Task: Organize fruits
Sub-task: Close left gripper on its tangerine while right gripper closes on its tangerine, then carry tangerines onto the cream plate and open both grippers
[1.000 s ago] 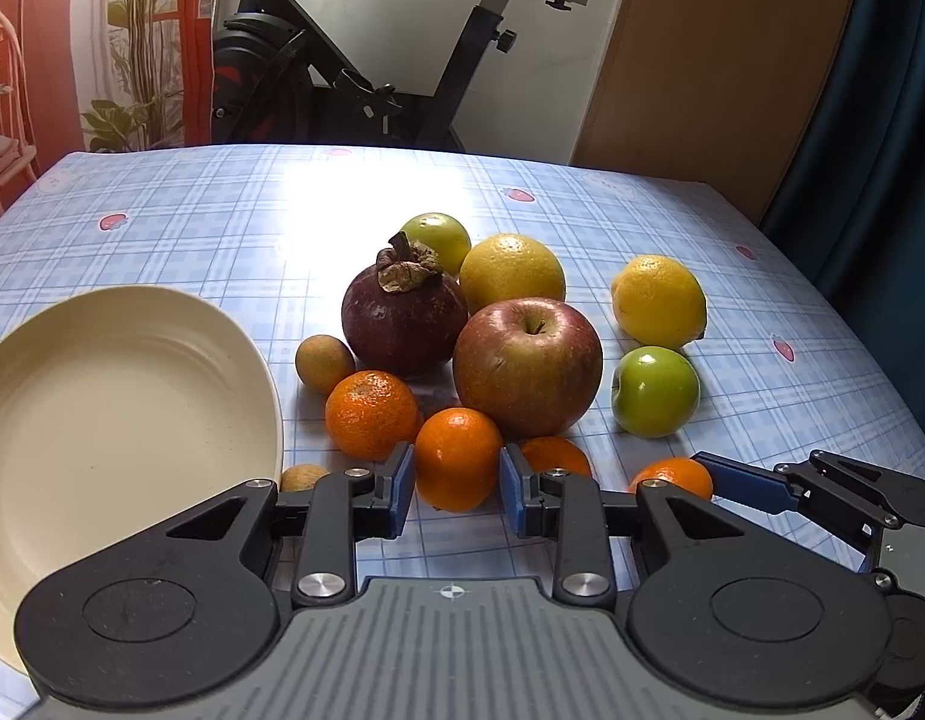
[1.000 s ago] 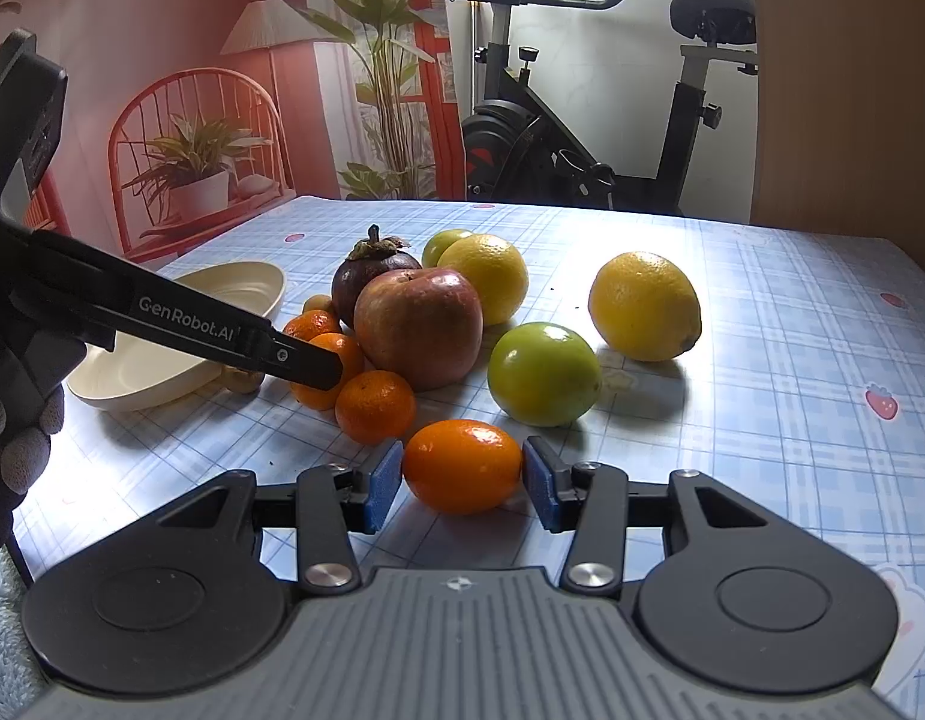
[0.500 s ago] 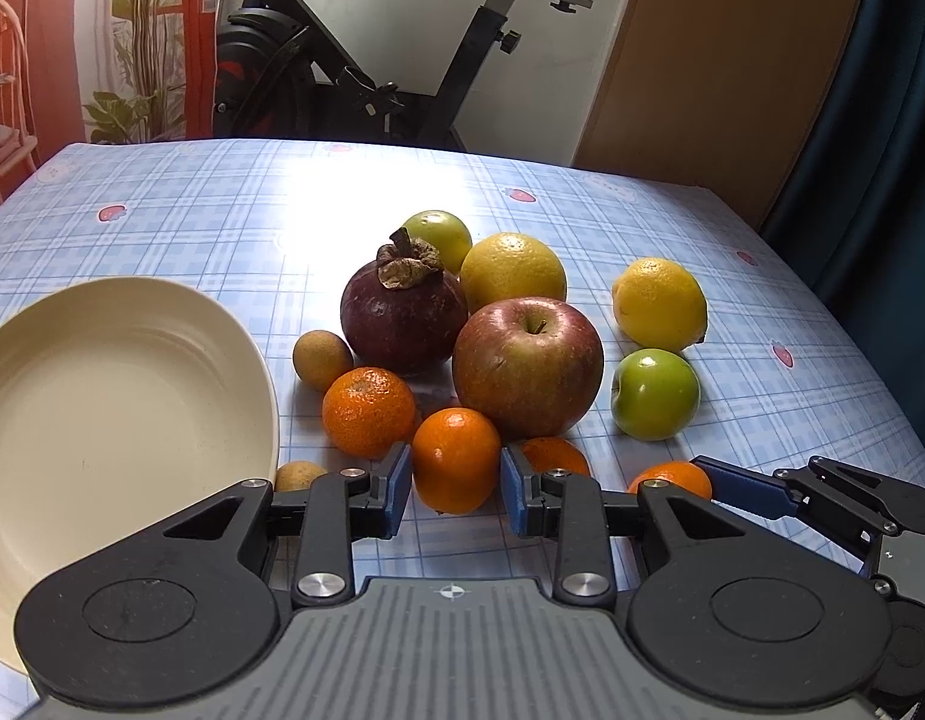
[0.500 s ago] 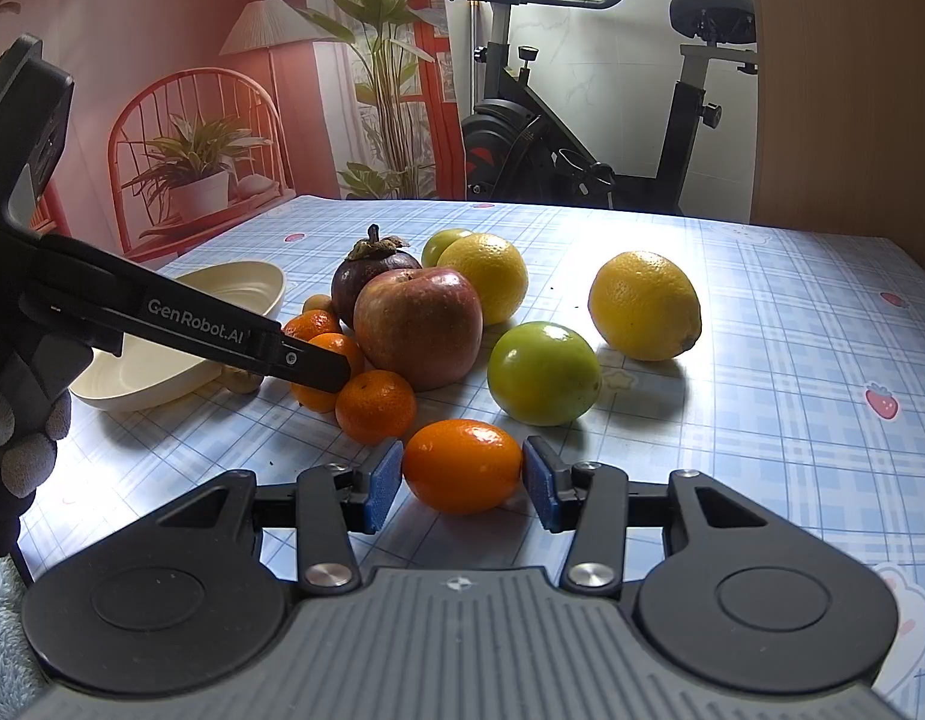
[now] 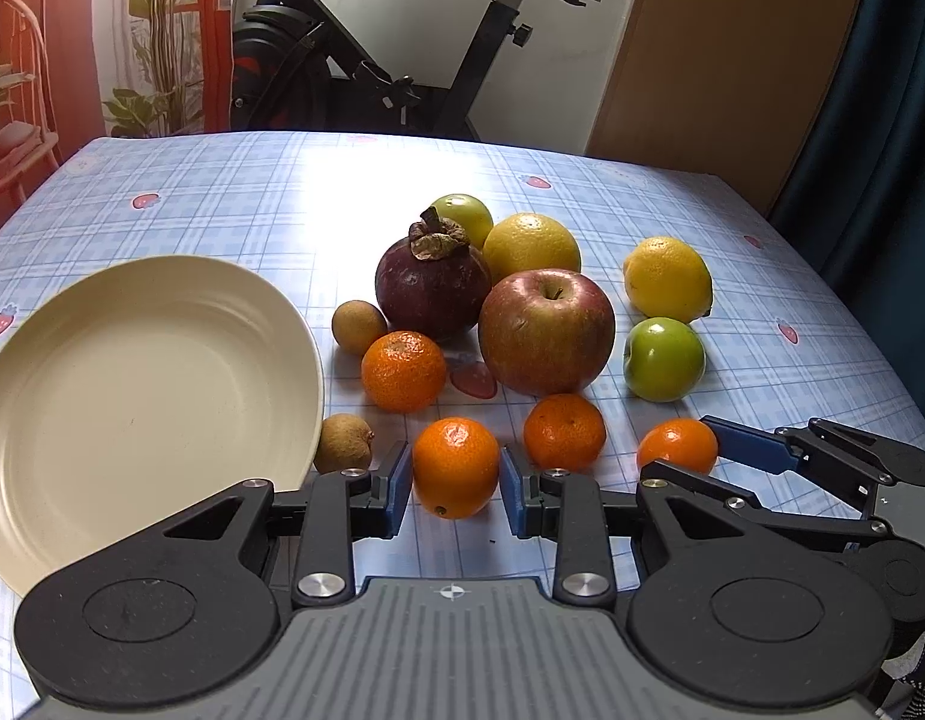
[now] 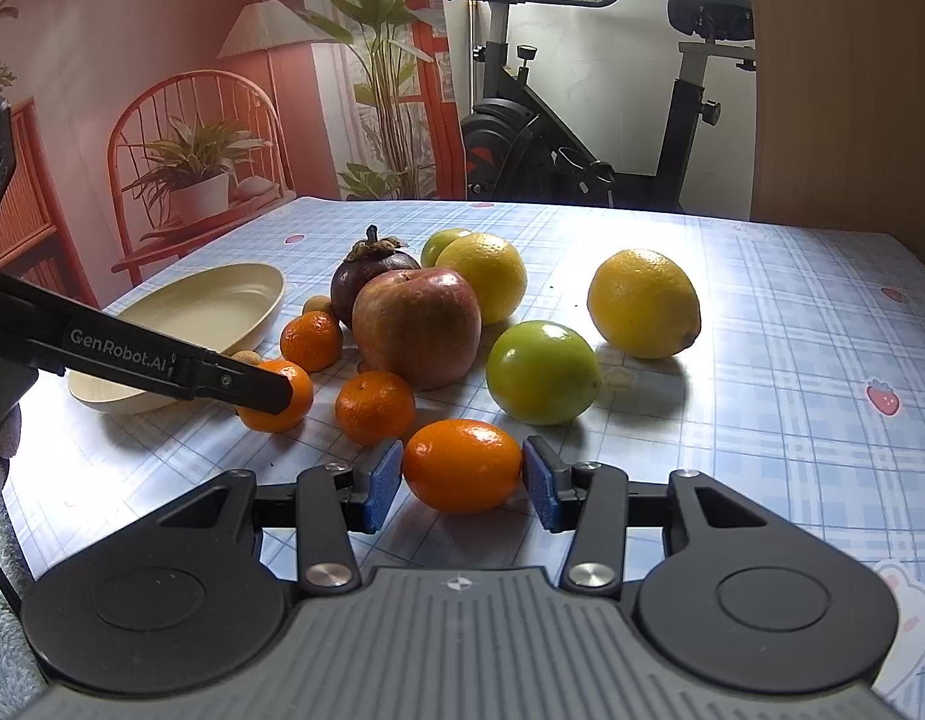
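"GenRobot.AI" lettering runs along left gripper (image 6: 270, 387) finger.

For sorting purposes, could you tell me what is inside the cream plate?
Nothing: the visible inside of the cream plate is bare. Its nearest edge is covered by the left claw body.

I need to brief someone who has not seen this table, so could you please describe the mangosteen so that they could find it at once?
Start at the cream plate on the blue checked tablecloth and look right to the fruit cluster. Behind the big red apple, beside the yellow citrus, sits the mangosteen. It is the only dark purple fruit, topped by a dry brown leafy cap.
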The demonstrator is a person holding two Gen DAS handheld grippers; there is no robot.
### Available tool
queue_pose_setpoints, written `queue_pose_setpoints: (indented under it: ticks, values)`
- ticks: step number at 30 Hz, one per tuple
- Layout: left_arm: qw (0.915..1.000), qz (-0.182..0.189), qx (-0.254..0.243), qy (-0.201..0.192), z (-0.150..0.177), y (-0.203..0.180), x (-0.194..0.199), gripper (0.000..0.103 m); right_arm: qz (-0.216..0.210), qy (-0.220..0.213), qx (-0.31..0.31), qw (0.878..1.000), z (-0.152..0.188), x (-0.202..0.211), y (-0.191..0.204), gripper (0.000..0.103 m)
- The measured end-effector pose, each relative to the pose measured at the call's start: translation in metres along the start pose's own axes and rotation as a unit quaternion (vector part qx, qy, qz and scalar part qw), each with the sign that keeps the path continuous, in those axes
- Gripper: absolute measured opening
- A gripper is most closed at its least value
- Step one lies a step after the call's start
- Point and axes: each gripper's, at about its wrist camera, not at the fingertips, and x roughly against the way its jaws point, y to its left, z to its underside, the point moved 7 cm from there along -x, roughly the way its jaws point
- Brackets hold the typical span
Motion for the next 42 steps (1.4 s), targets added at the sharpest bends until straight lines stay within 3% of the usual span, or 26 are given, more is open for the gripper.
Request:
queue_pose_setpoints:
  ticks: [18,30,38,42]
  values:
    - [1.0000,0.008,-0.001,-0.001,0.002,-0.003,-0.006,0.036,-0.002,0.005,-0.004,1.000,0.001,-0.002,0.000,0.048]
    - [0.9998,0.005,0.003,-0.021,-0.004,0.003,0.014,0.036,0.003,-0.001,-0.008,1.000,0.001,-0.001,-0.002,0.047]
    - [0.9981,-0.004,0.027,-0.055,-0.021,0.034,0.046,0.036,0.011,0.015,-0.005,1.000,0.001,0.003,0.003,0.047]
    - [0.9965,-0.010,0.040,-0.073,-0.035,0.058,0.065,0.036,0.003,0.007,0.008,1.000,-0.019,0.010,0.016,0.047]
